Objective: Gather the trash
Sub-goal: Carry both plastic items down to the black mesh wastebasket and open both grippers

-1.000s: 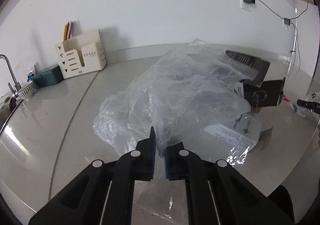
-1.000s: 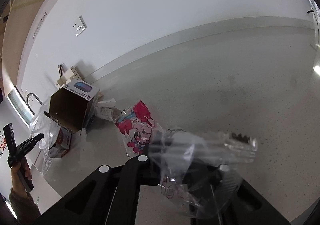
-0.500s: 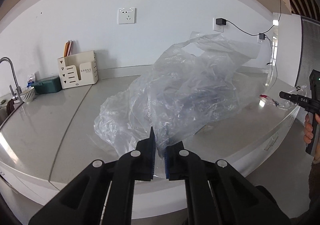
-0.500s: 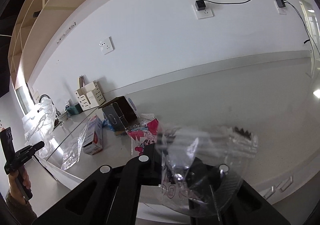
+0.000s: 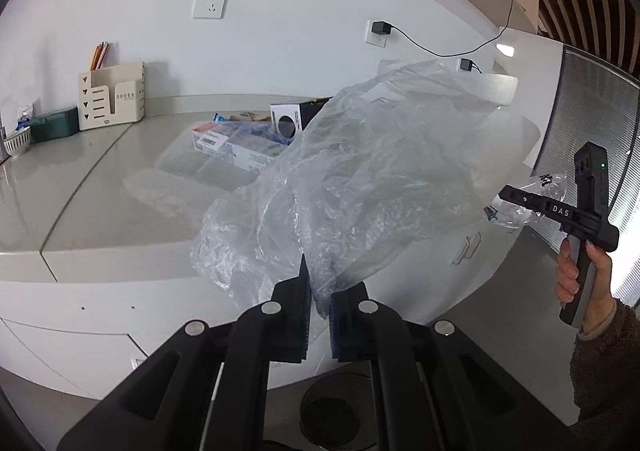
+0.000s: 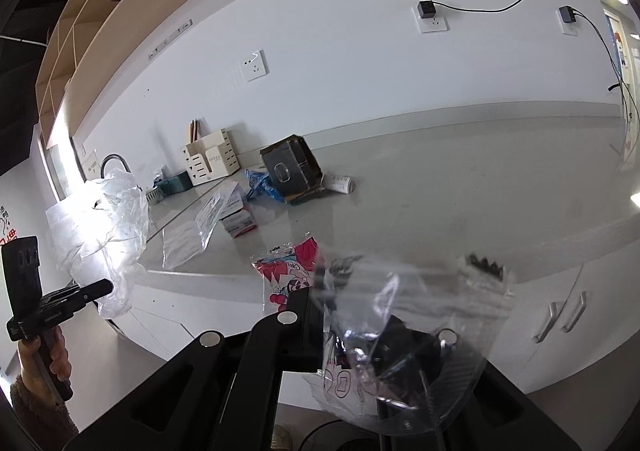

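My left gripper [image 5: 318,297] is shut on a large clear plastic bag [image 5: 360,187] and holds it up in the air in front of the counter; the bag also shows in the right wrist view [image 6: 100,227]. My right gripper [image 6: 332,303] is shut on a clear plastic wrapper [image 6: 404,331] that drapes over and hides its right finger. From the left wrist view the right gripper [image 5: 520,199] is off to the right of the bag, with the wrapper [image 5: 516,207] in it. A red cartoon-print packet [image 6: 286,275] lies at the counter's front edge.
On the grey counter [image 6: 440,179] lie a black open box [image 6: 290,169], a blue wrapper [image 6: 260,185], a white carton [image 6: 236,217] and flat clear film [image 6: 184,243]. A beige organiser [image 5: 110,99] stands by the wall. Cabinet doors with handles [image 6: 560,315] and a round black bin opening [image 5: 340,411] are below.
Both grippers pulled back from the counter and lifted. The clear bag came off the counter and hangs in the air, uncovering the boxes. The right gripper keeps its wrapper.
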